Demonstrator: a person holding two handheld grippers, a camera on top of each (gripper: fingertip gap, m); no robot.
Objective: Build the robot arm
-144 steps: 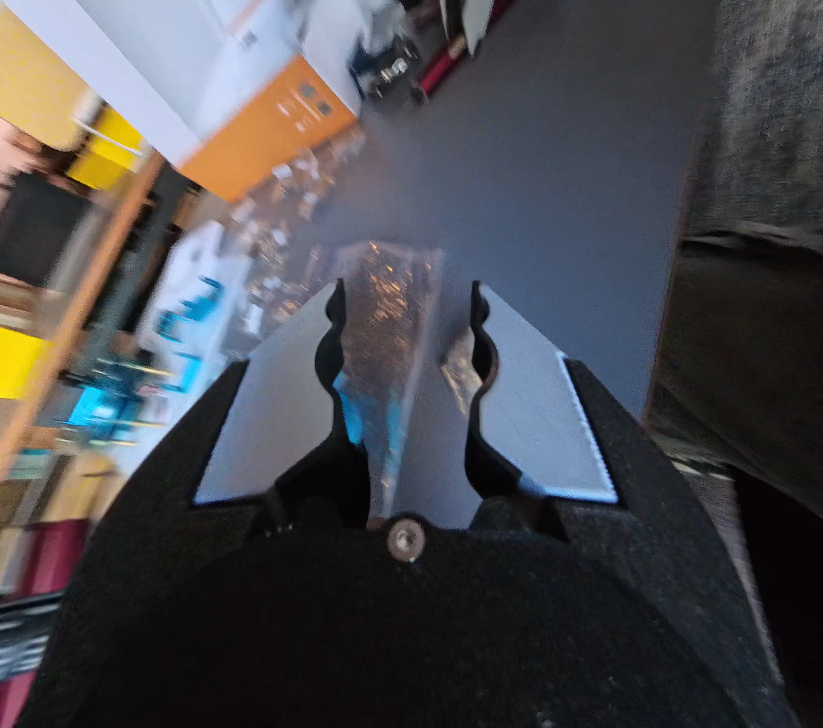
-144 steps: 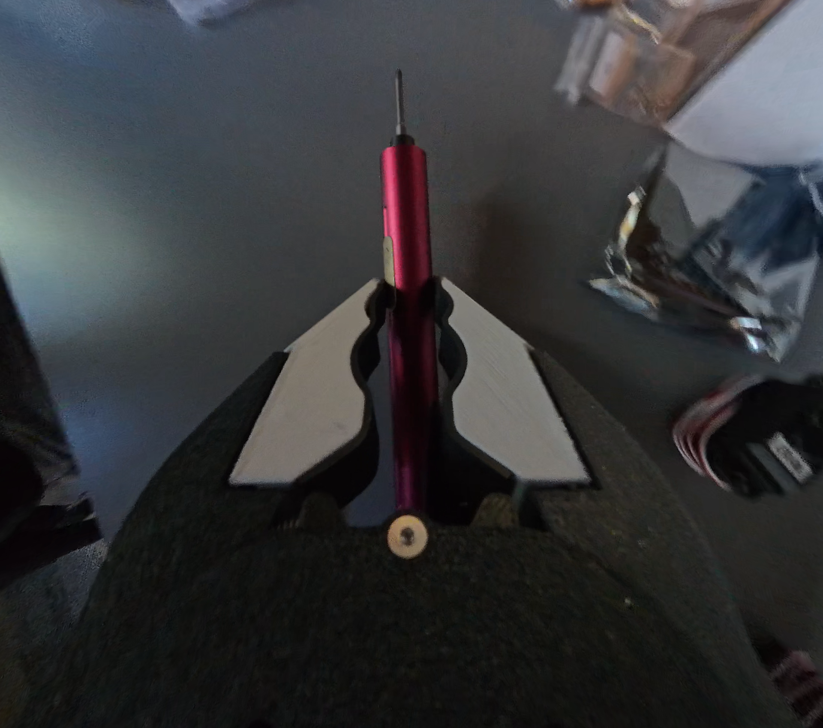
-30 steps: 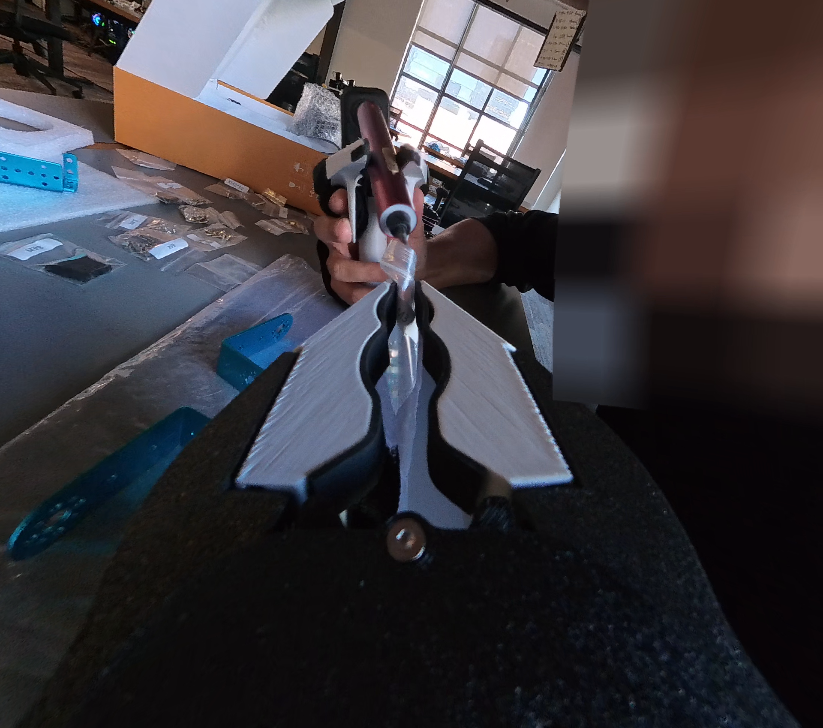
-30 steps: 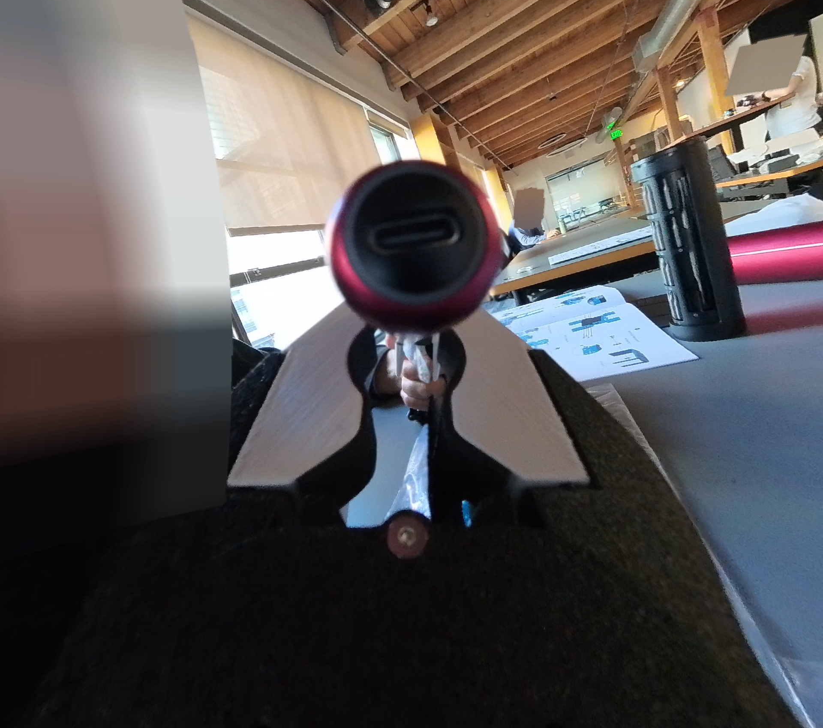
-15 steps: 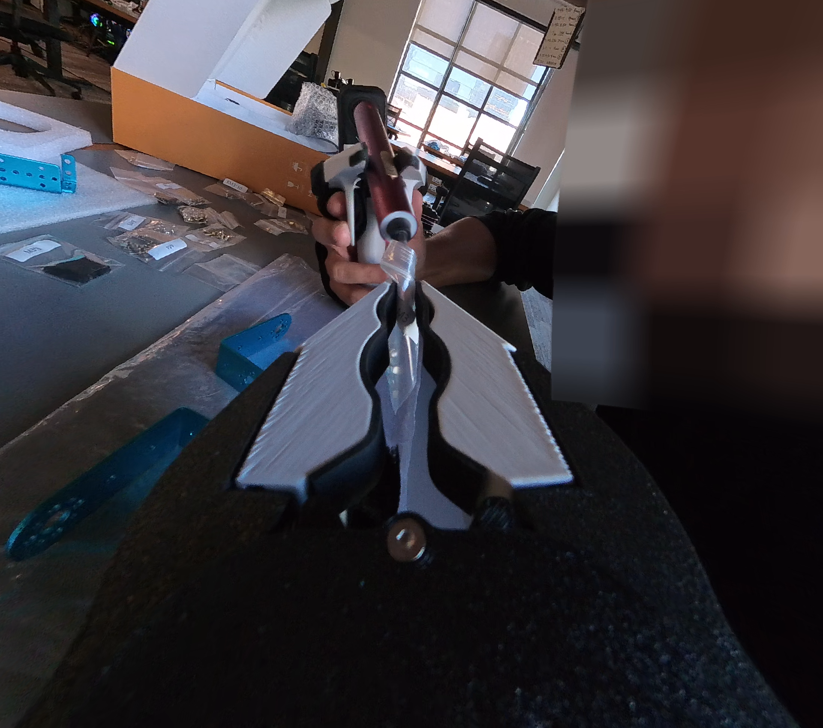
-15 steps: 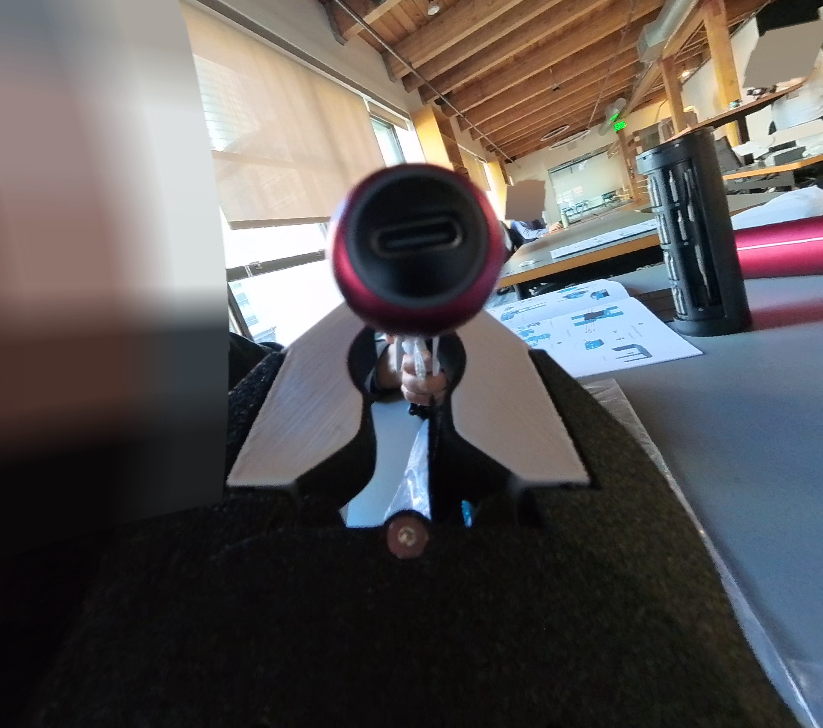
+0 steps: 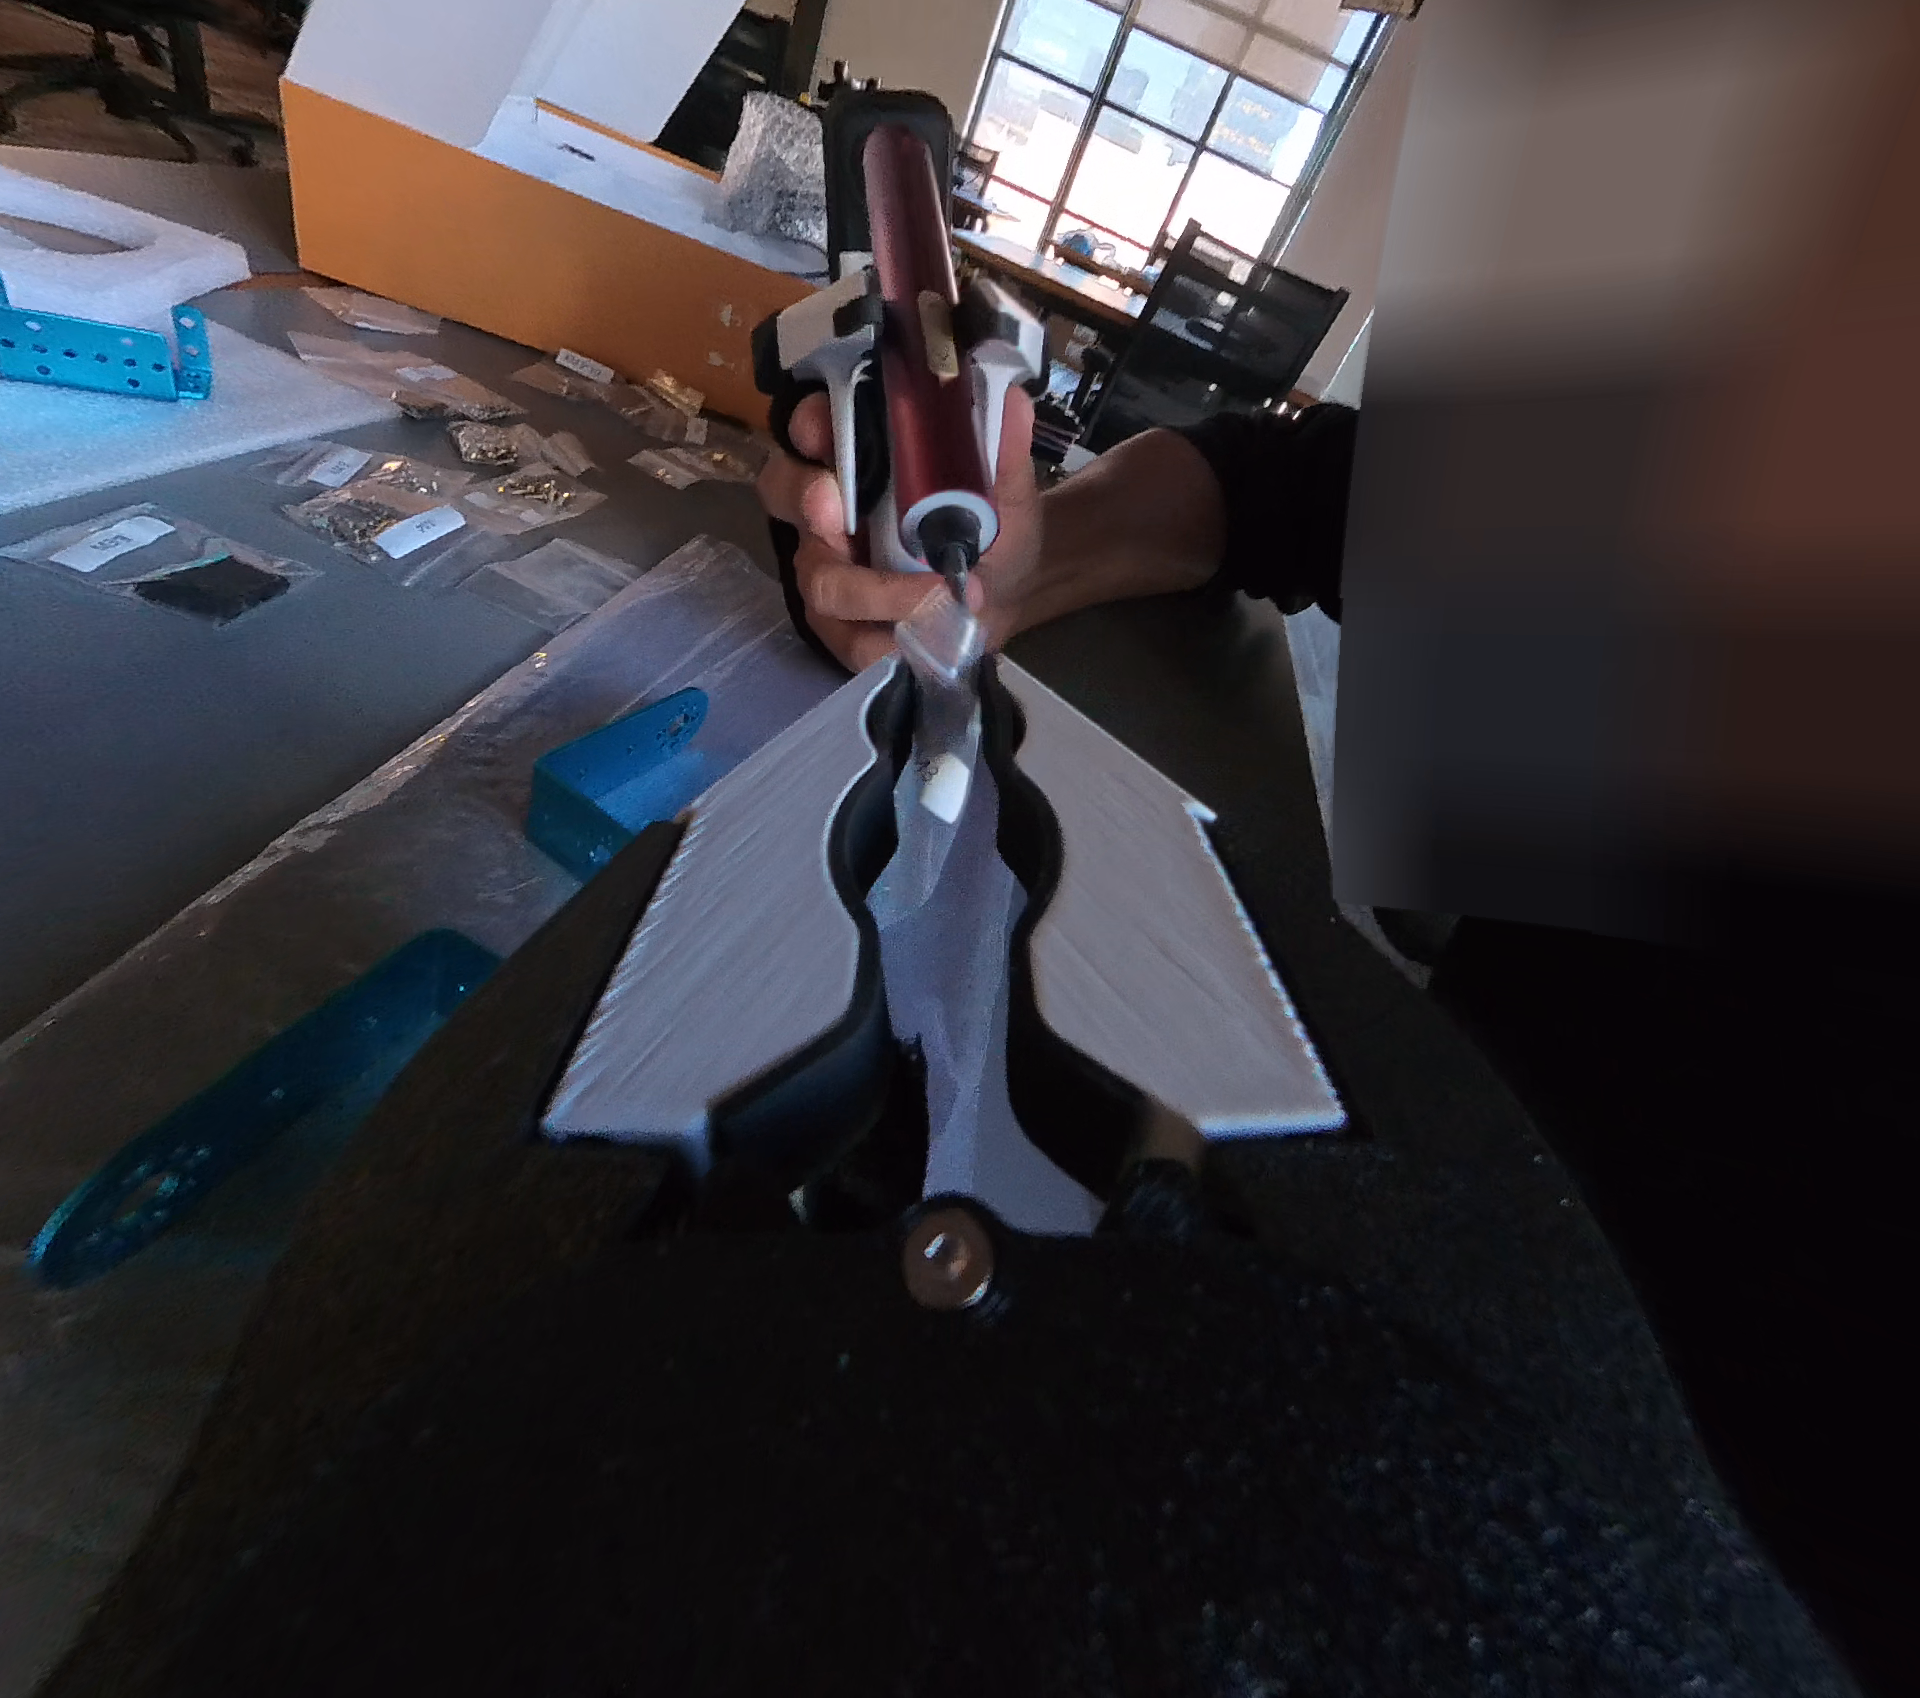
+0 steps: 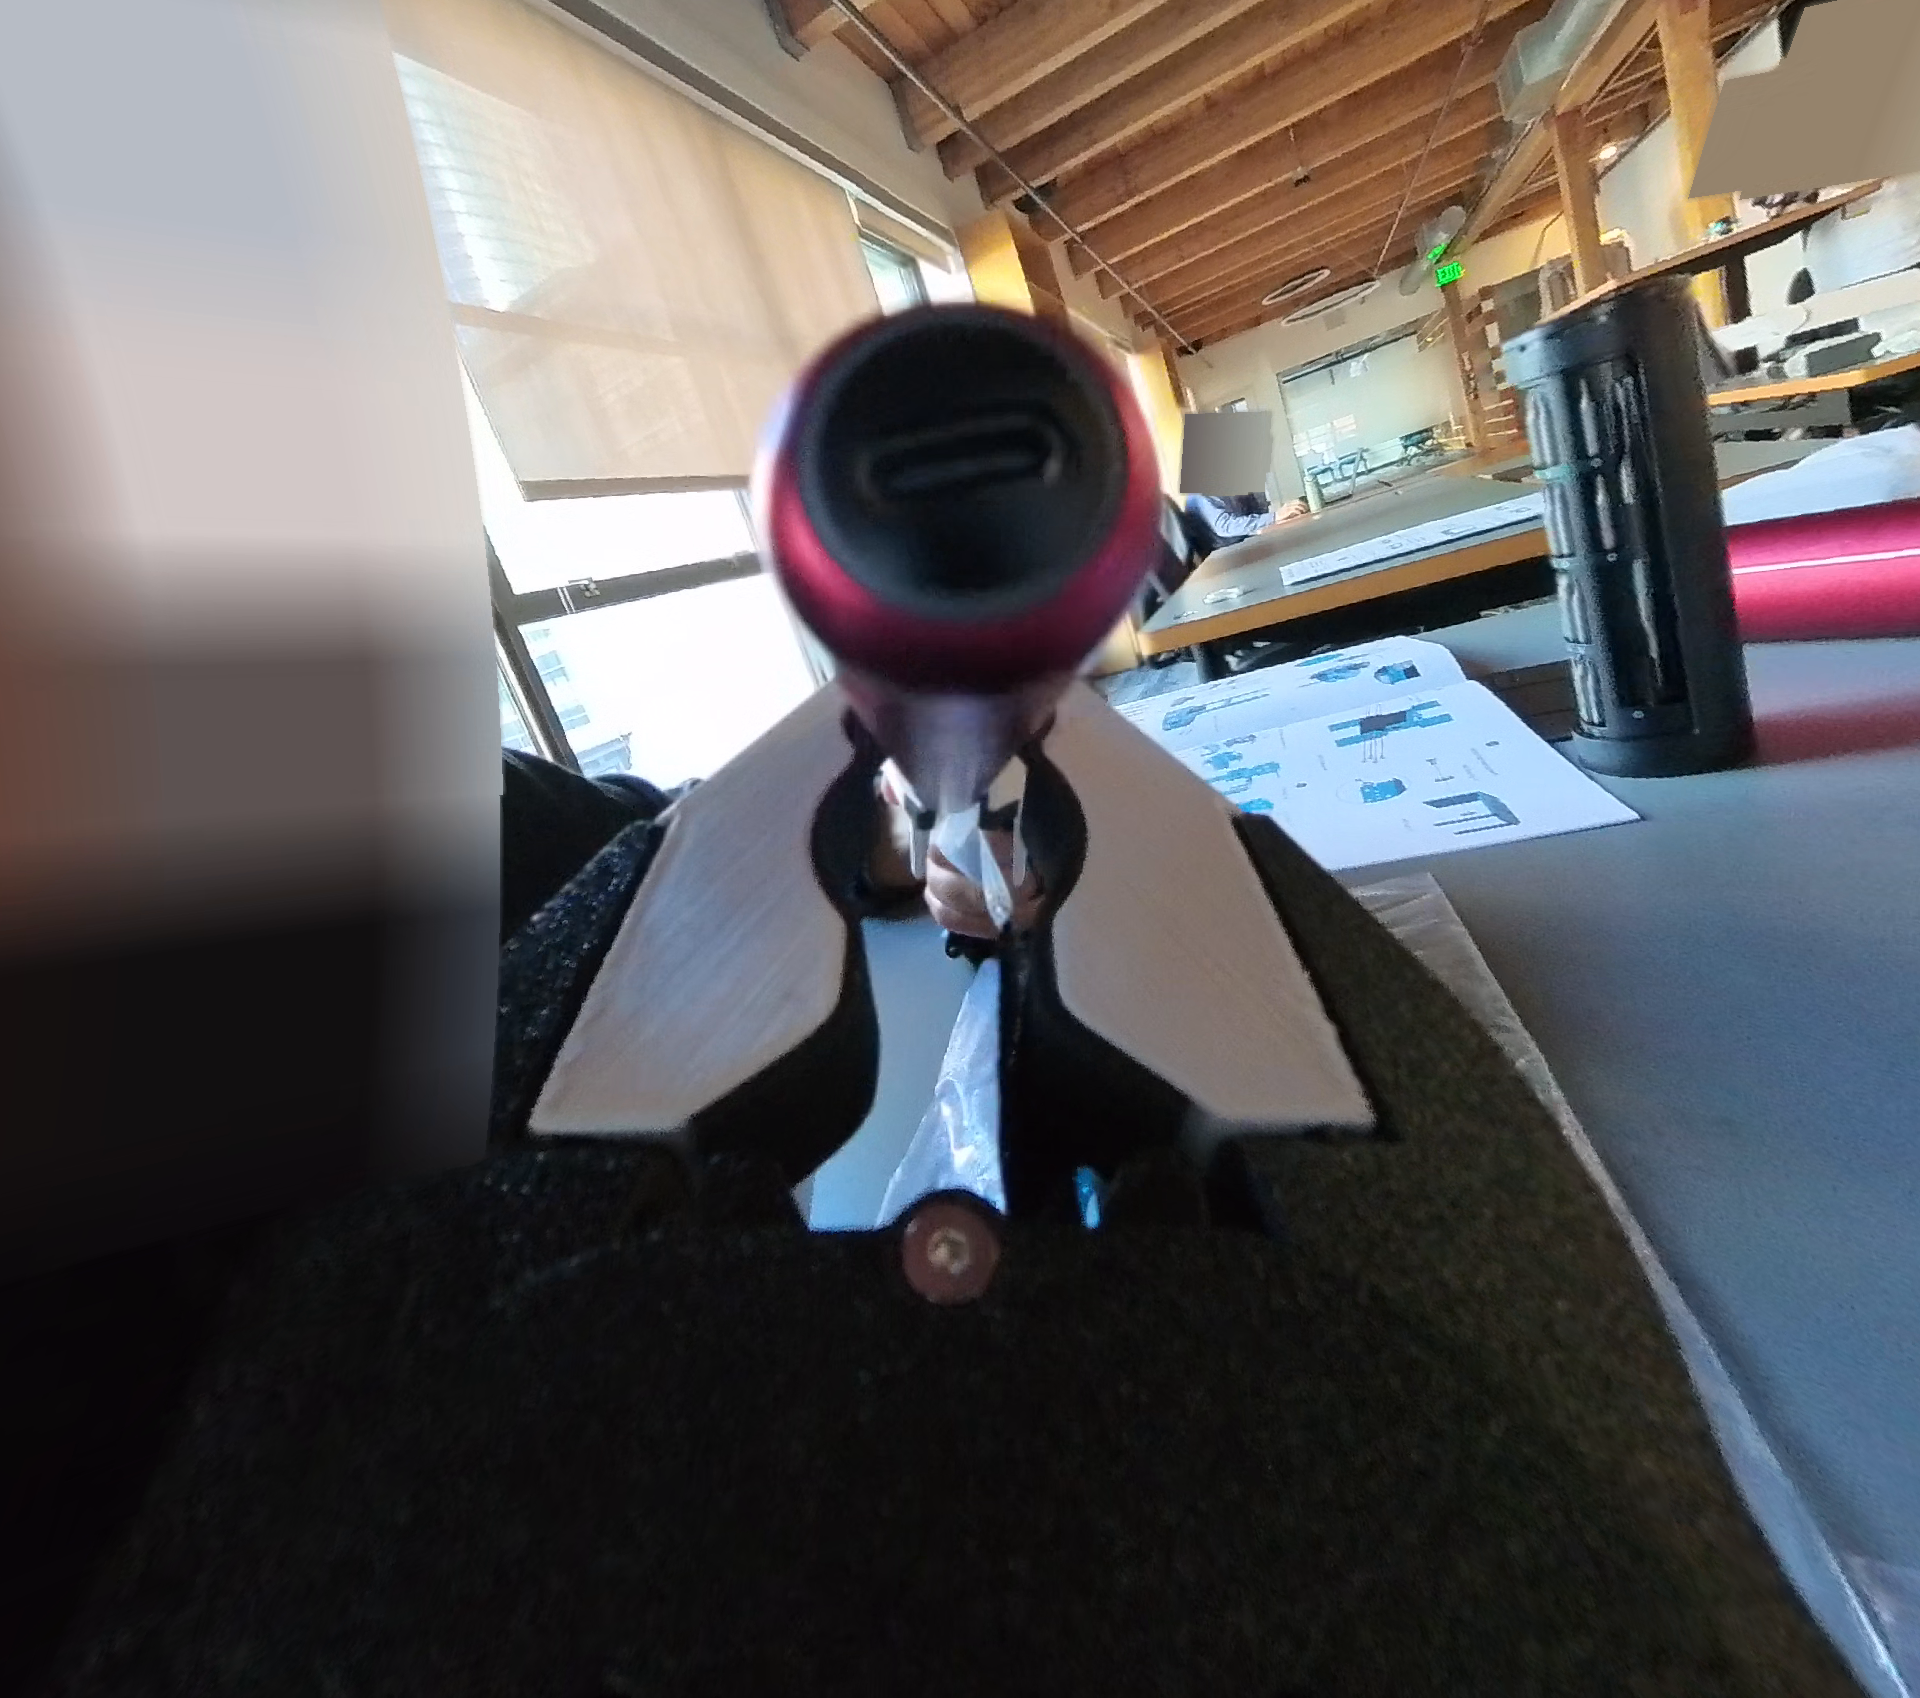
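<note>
Both pairs of jaws were closed: the left gripper (image 7: 940, 692) pinched a small clear plastic bag (image 7: 940, 775), the right gripper (image 8: 951, 739) clamped a red electric screwdriver (image 8: 956, 495) whose tip met the bag's top. Below lay a grey table (image 7: 208, 672) strewn with blue metal brackets (image 7: 613, 781), parts bags and an orange-and-white box (image 7: 499, 225), under a timber-beamed ceiling (image 8: 1195, 17).
</note>
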